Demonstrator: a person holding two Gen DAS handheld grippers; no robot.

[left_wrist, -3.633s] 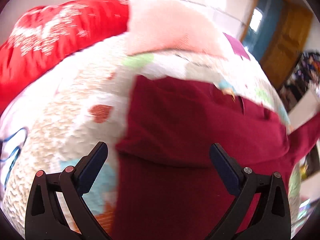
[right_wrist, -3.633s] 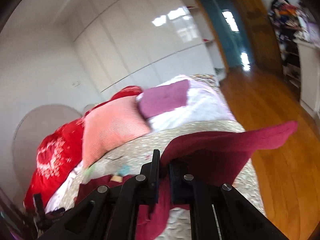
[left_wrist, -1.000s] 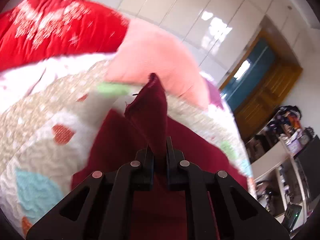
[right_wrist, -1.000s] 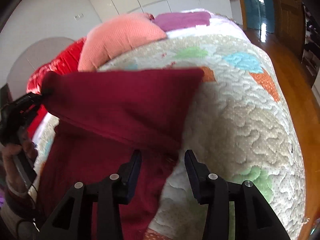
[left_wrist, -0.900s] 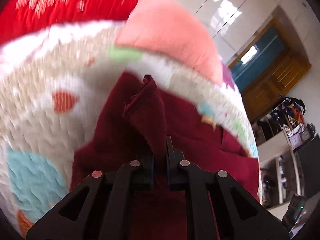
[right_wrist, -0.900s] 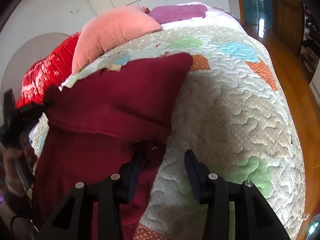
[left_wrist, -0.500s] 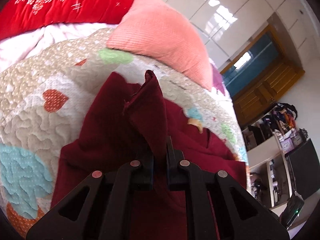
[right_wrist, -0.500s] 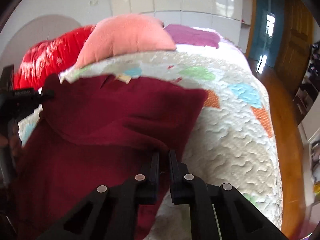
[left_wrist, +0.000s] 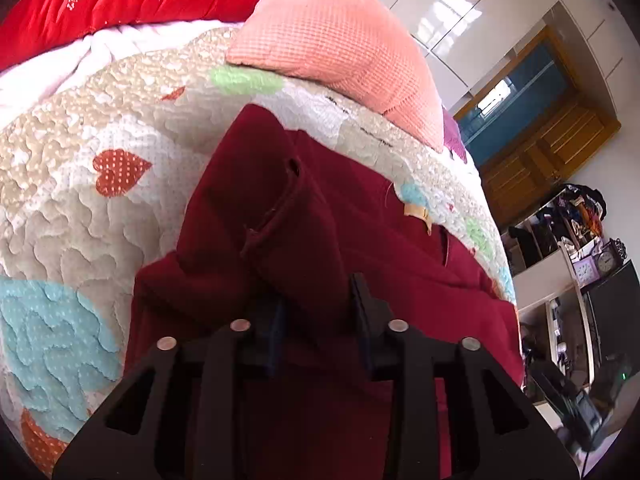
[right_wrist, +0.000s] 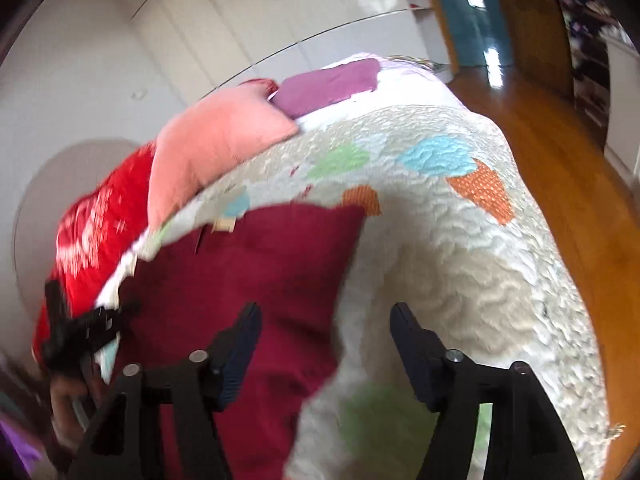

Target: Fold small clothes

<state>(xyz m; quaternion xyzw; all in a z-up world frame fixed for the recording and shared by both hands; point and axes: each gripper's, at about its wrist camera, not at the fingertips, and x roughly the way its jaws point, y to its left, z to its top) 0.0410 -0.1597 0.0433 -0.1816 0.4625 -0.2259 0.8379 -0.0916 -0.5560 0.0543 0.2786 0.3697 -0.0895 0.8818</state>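
Quilted bedspread (left_wrist: 76, 184) carries a dark red garment (left_wrist: 360, 240) below a pink pillow (left_wrist: 340, 36). Left gripper (left_wrist: 316, 312) is opening, a fabric fold still between its jaws. Right gripper (right_wrist: 326, 344) is opening, gripping nothing.

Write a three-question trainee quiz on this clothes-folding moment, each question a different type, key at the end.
1. True or false: the dark red garment lies on the patchwork quilt.
2. Multiple choice: what sits beside the pink pillow at the head of the bed? A) a purple cushion B) a green blanket C) a black bag
3. Fill in: the left gripper has a raised ____ of the garment between its pads.

Key: 1 true. 2 A. 3 fold. Note: both the left gripper and the right gripper have jaws opening; nothing lies between the right pads.
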